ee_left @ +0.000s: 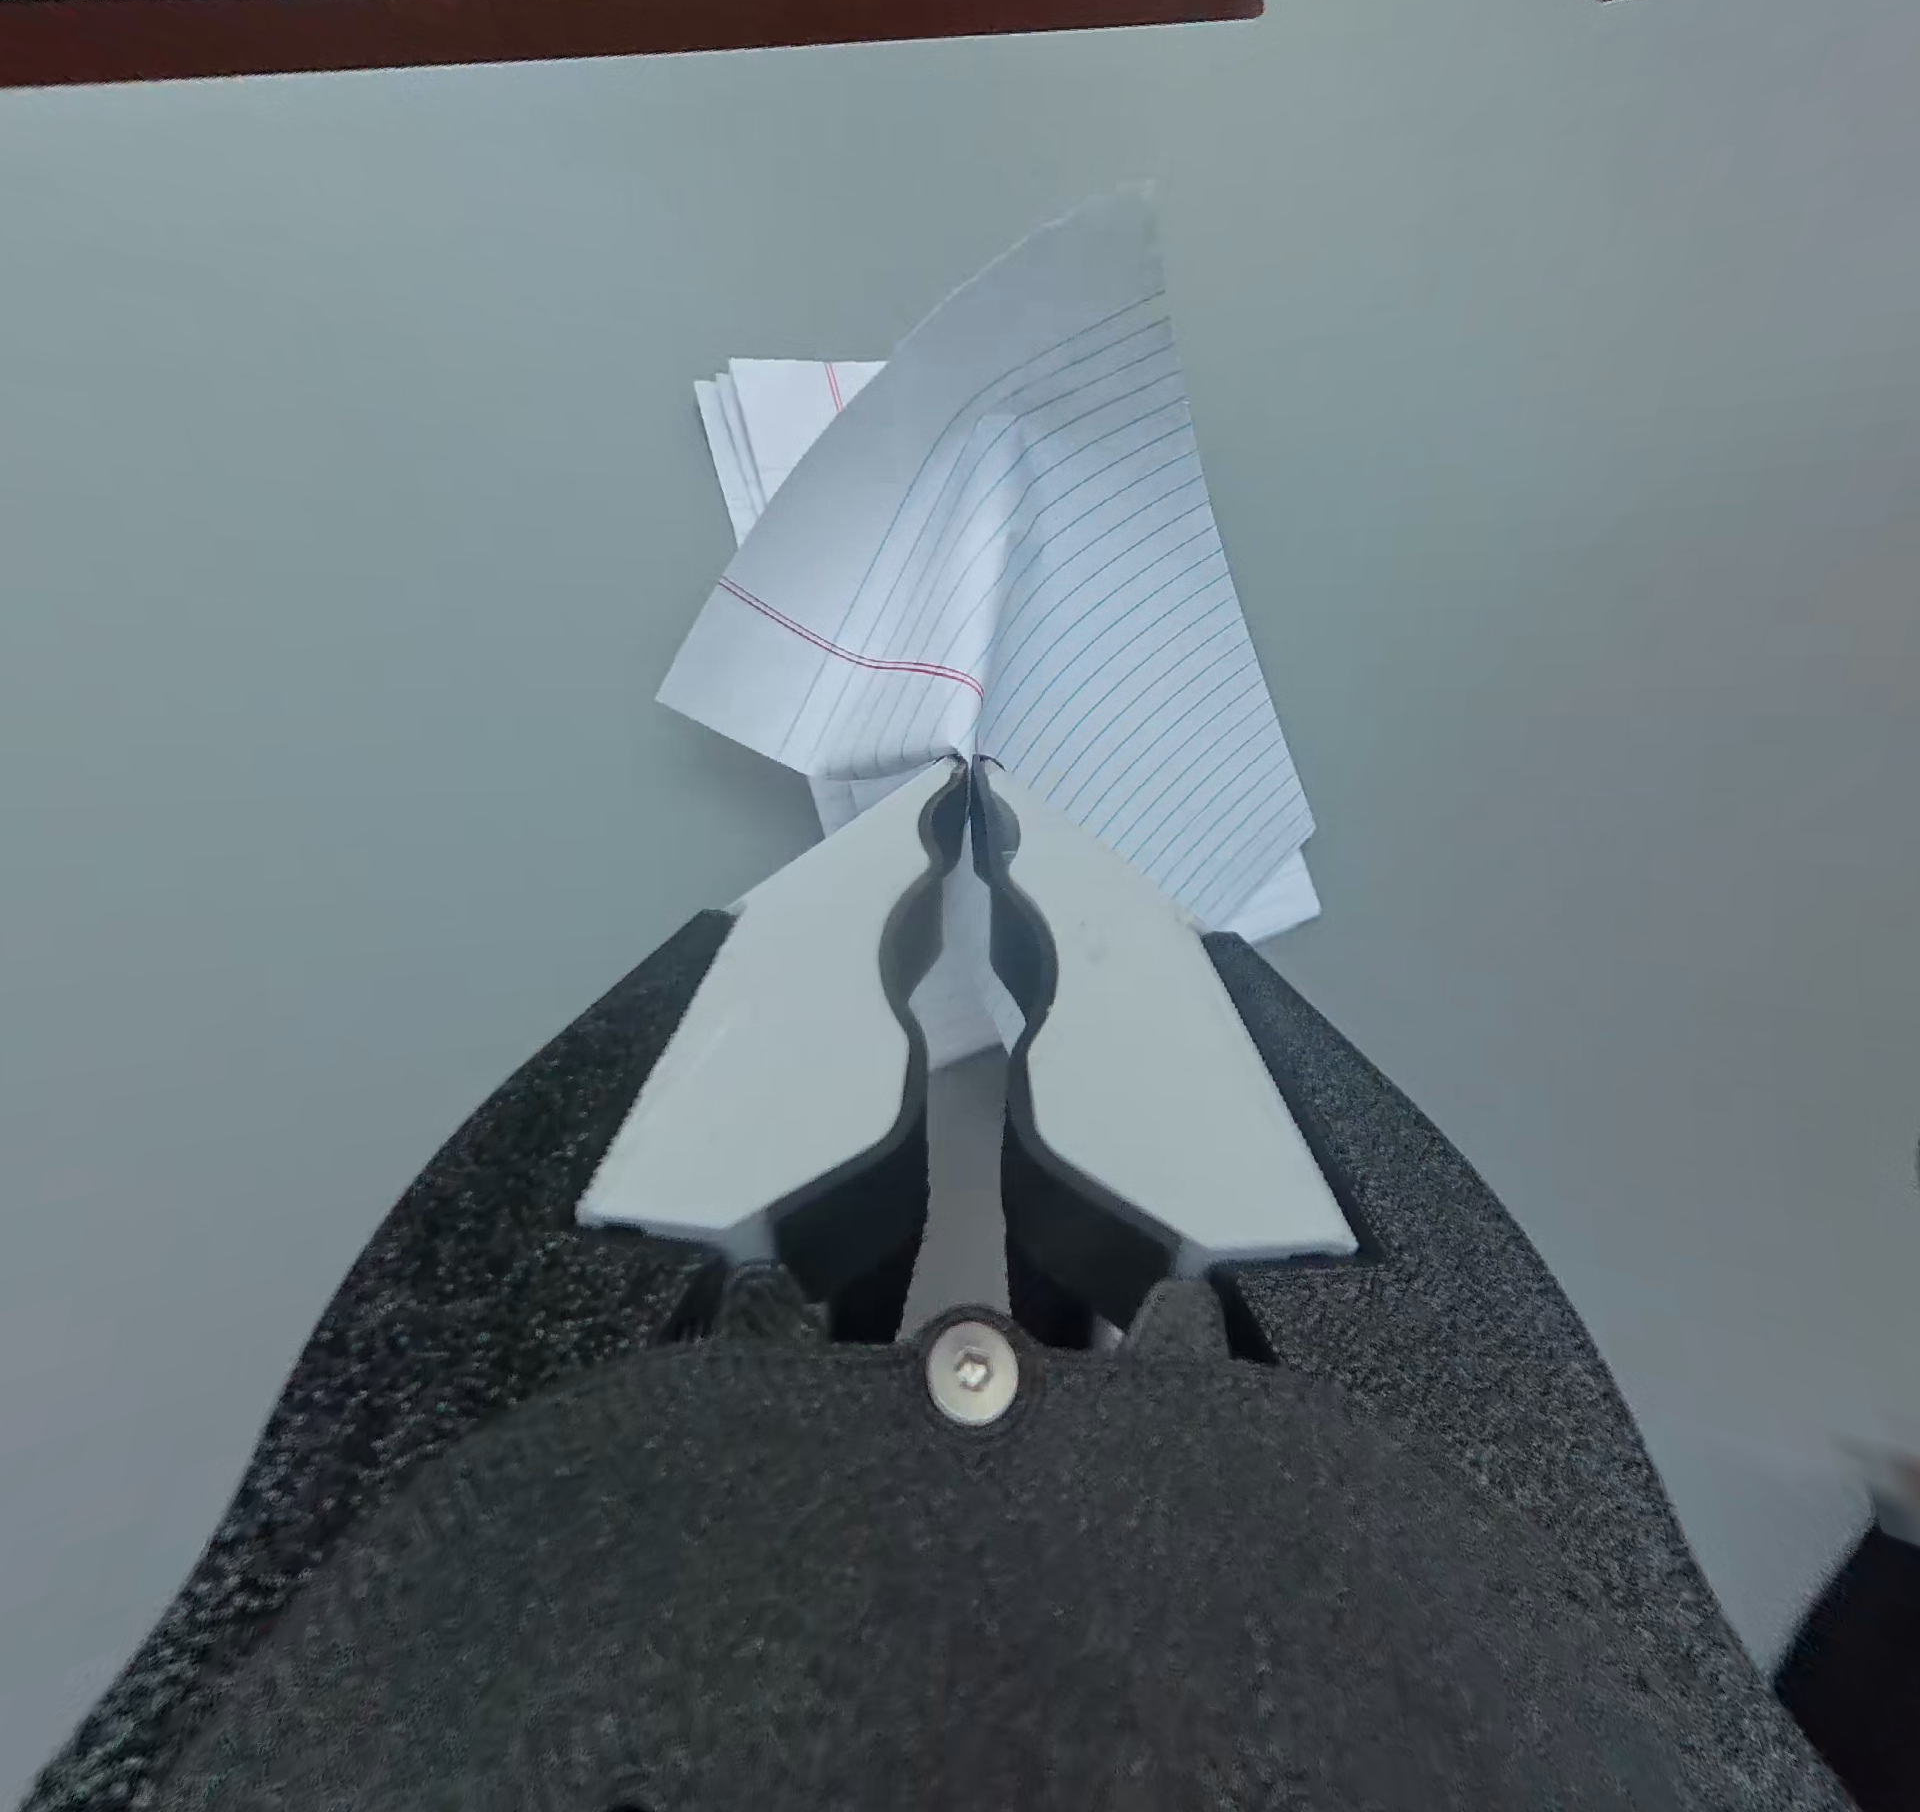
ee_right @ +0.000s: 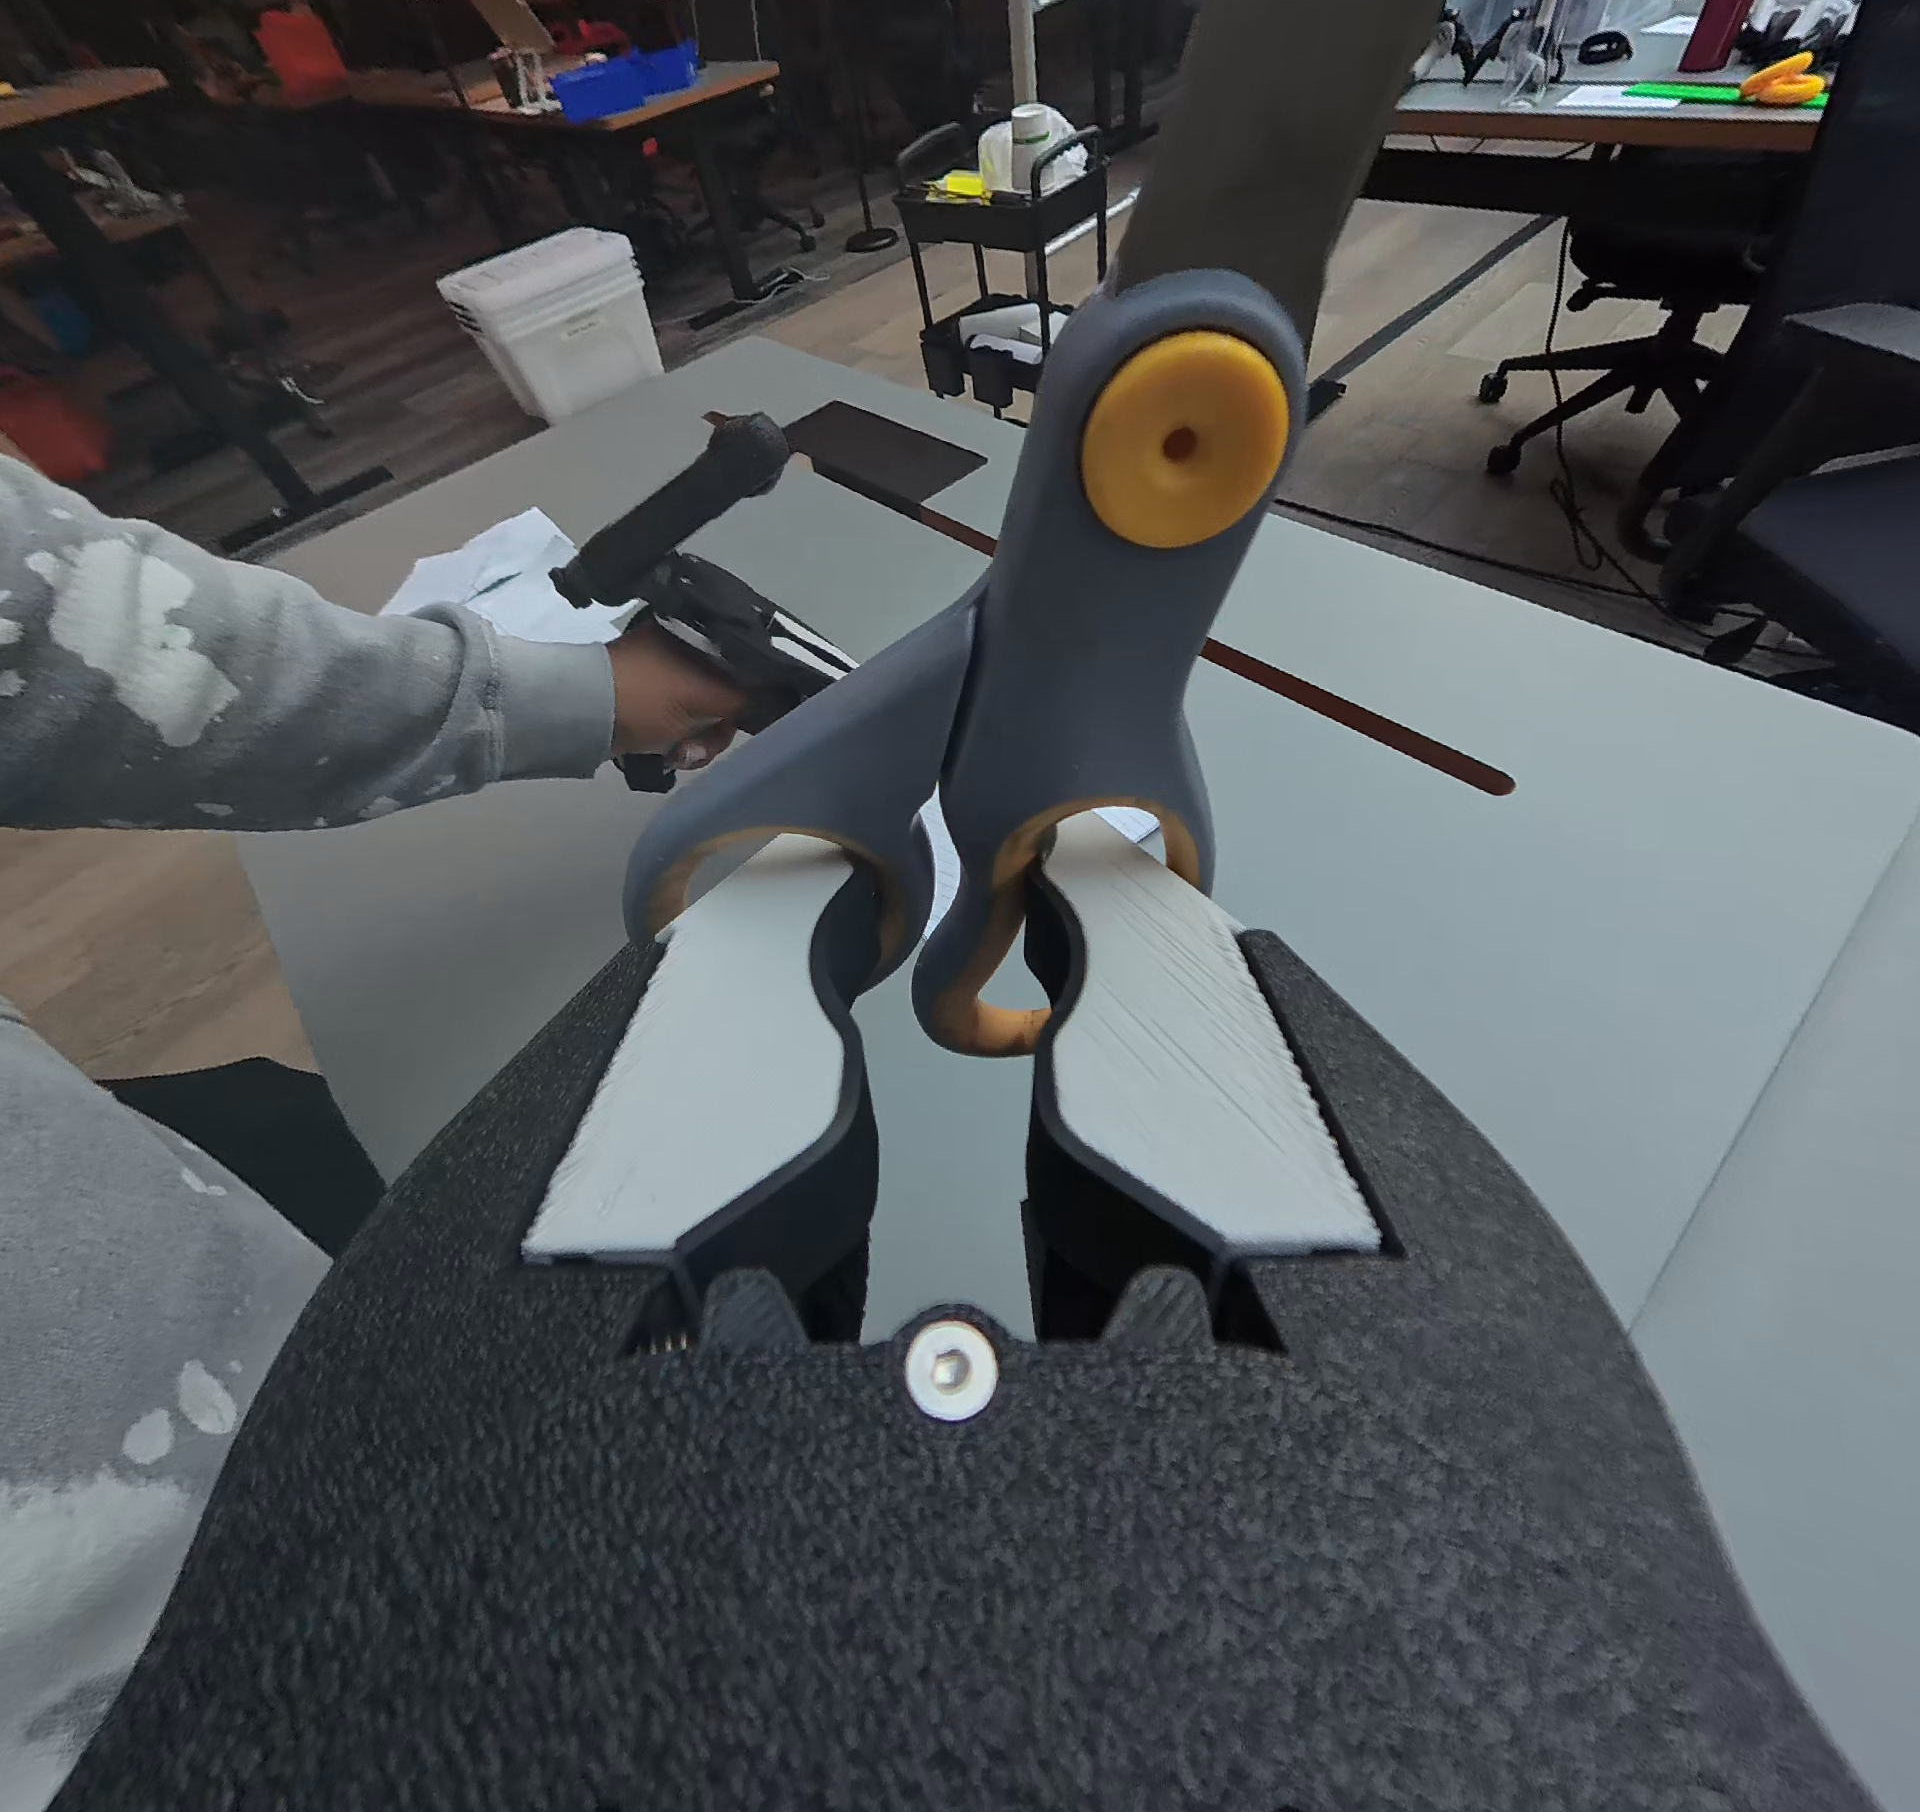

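Note:
In the left wrist view my left gripper [ee_left: 966, 775] is shut on the edge of a sheet of lined white paper [ee_left: 1039, 557], which stands crumpled and lifted above a small stack of lined sheets [ee_left: 779, 412] on the grey table [ee_left: 364, 515]. In the right wrist view my right gripper [ee_right: 956, 858] has its fingers [ee_right: 717, 1035] through the two handle loops of grey scissors [ee_right: 1091, 640] with an orange pivot [ee_right: 1184, 437]. The blades [ee_right: 1268, 79] point up and away, closed together. The left gripper [ee_right: 717, 609] shows there too, held by a hand over the paper [ee_right: 488, 567].
A dark red slot [ee_left: 623, 22] runs across the grey table and also shows in the right wrist view [ee_right: 1351, 713]. A grey-and-white sleeve [ee_right: 208, 661] reaches in from the left. Beyond the table stand a black cart [ee_right: 997, 204], a white bin [ee_right: 551, 328] and an office chair [ee_right: 1621, 308].

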Tool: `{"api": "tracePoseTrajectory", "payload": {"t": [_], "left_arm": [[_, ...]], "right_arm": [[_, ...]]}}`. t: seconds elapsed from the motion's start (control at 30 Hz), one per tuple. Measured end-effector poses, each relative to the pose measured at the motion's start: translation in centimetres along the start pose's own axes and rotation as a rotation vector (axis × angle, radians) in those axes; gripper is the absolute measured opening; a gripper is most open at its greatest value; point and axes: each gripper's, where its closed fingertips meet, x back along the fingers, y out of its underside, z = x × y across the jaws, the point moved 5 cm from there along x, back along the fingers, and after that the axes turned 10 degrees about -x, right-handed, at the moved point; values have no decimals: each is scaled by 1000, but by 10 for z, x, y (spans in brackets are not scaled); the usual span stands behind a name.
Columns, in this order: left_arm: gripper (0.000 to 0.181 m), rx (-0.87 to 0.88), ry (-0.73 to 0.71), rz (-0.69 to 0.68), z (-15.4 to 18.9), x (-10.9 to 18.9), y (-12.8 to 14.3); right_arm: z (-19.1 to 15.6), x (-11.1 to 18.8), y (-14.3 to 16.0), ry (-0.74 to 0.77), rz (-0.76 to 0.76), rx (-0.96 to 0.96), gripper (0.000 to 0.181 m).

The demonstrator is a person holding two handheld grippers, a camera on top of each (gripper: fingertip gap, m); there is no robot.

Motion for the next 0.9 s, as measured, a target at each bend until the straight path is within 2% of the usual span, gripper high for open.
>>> {"api": "tracePoseTrajectory", "payload": {"t": [0.1,0.17,0.3,0.37,0.43,0.5,0.6,0.7,0.8,0.9], "left_arm": [[0,72,149,-53,10,33,12],[0,91,202,-160,12,56,37],[2,81,134,-328,-2,95,101],[17,131,158,-366,-1,108,124],[29,139,144,-374,-3,120,136],[34,116,127,-329,-6,127,133],[40,-45,200,-274,4,124,109],[43,-304,370,-299,44,101,92],[53,-661,482,-410,83,68,97],[66,-943,604,-513,107,39,112]], "right_arm": [[-9,-3,2,-43,-9,-2,21],[-19,-7,7,-83,-26,-2,21],[-43,-21,18,-153,-77,32,21],[-55,-28,21,-182,-94,52,21],[-66,-33,23,-205,-107,67,21],[-74,-36,25,-218,-118,76,21],[-85,-37,27,-223,-131,83,21],[-94,-32,28,-194,-137,102,21],[-102,-22,31,-128,-136,79,21],[-113,-12,38,-34,-132,32,21]]}}
